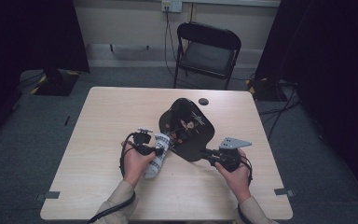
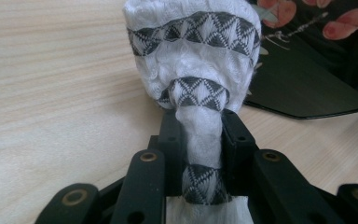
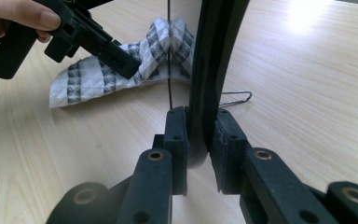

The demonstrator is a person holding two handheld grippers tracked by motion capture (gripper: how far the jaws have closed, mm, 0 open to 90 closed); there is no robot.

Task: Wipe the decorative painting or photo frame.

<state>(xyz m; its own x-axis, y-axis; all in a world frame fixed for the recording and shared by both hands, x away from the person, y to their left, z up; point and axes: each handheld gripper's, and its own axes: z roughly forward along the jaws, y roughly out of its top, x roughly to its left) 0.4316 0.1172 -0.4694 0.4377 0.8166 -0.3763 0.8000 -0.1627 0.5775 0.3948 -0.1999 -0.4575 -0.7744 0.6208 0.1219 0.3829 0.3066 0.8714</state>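
Observation:
A white cloth (image 1: 154,164) with bands of grey triangles lies on the wooden table (image 1: 112,116), its upper end bunched up. My left gripper (image 1: 160,150) is shut on that bunched part; in the left gripper view the cloth (image 2: 196,60) is pinched between the pads (image 2: 200,135). A glossy black case (image 1: 189,128) with a flower print stands open beside it. My right gripper (image 1: 206,153) is shut on the case's near edge. In the right gripper view a thin black panel (image 3: 216,56) stands upright between my jaws (image 3: 199,140), with the cloth (image 3: 98,74) and the left gripper (image 3: 116,58) behind it.
A black folding chair (image 1: 207,51) stands beyond the table's far edge. A small dark round disc (image 1: 203,101) lies near that edge. A bent wire clip (image 3: 235,98) rests on the table behind the panel. Dark curtains and floor cables flank the table.

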